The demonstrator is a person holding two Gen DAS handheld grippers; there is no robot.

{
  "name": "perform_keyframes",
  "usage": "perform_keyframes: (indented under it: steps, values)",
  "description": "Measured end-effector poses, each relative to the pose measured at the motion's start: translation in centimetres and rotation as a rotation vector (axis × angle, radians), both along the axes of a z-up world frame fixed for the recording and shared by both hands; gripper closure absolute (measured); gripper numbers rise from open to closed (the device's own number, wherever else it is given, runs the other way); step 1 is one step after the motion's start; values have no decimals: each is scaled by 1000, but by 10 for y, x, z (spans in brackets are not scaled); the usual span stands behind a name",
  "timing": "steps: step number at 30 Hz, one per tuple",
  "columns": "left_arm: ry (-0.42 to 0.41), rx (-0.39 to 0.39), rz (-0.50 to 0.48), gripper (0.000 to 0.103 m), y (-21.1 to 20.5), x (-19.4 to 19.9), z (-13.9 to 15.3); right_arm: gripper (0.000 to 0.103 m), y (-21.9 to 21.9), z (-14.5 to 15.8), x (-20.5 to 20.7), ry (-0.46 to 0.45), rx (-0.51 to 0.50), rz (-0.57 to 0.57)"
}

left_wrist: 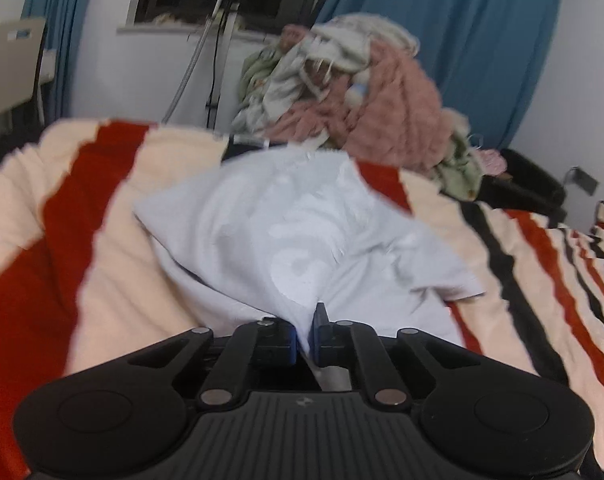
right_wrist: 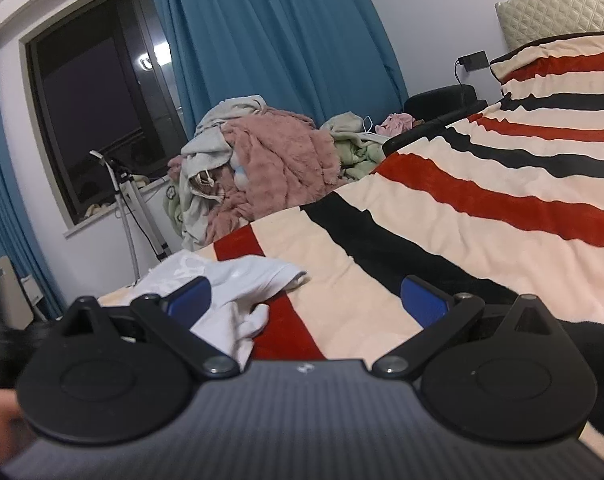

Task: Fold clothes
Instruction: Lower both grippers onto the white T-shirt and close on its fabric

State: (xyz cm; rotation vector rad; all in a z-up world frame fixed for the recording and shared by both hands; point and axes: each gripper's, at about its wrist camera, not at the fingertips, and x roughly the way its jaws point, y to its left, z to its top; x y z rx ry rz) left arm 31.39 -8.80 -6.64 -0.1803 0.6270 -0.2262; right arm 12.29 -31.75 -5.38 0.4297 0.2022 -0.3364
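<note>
1. The left gripper (left_wrist: 305, 330) has its jaws pinched together on a fold of the white shirt (left_wrist: 302, 232); the cloth rises into a peak between the blue pads (left_wrist: 321, 320) and runs on below them toward the gripper body.
2. The rest of the white shirt spreads out ahead of the left gripper, crumpled, on the striped blanket (left_wrist: 102, 208), reaching up to the blanket's far edge.
3. The right gripper (right_wrist: 305, 296) has its jaws wide apart with nothing clamped. In the right wrist view, a bunched part of the shirt (right_wrist: 238, 284) lies just beside its left pad (right_wrist: 190, 296), near the blanket's (right_wrist: 461, 216) far left edge; whether the pad touches the cloth cannot be told. Bare blanket lies between the two pads.
4. Past the blanket's far edge a pile of laundry (left_wrist: 361, 92), pink, green and off-white, is heaped in front of the blue curtain (left_wrist: 441, 40).
5. No container shows clearly in either view.
</note>
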Motion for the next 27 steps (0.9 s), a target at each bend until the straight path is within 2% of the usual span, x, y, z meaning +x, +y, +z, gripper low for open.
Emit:
perform_keyframes:
  steps: [5,8,11,13,15,18,22,24,27]
  values:
    - [-28,-30,-67,97,36,-64,37,0,5,11,-11,-38,-8,53]
    - [-76,-80,-81,97,69,-119,66,0,9,20,-23,-63,-20,95]
    - [-115,-136,-58,97,106,-163,79,0,12,24,-35,-47,3,123]
    - [-141,-126,-15,97,128,-185,78,0,14,24,-41,-13,44,163]
    - [-124,-110,27,97,146,-193,71,1,17,23,-46,26,77,204]
    - [-46,-87,77,96,163,-185,61,1,24,12,-44,83,137,268]
    - [-14,38,106,94,167,-166,47,4,31,-7,-32,148,250,363]
    - [17,64,120,90,169,-158,38,6,33,-19,-21,164,292,382]
    - [52,56,126,86,172,-155,29,12,30,-42,1,194,353,366]
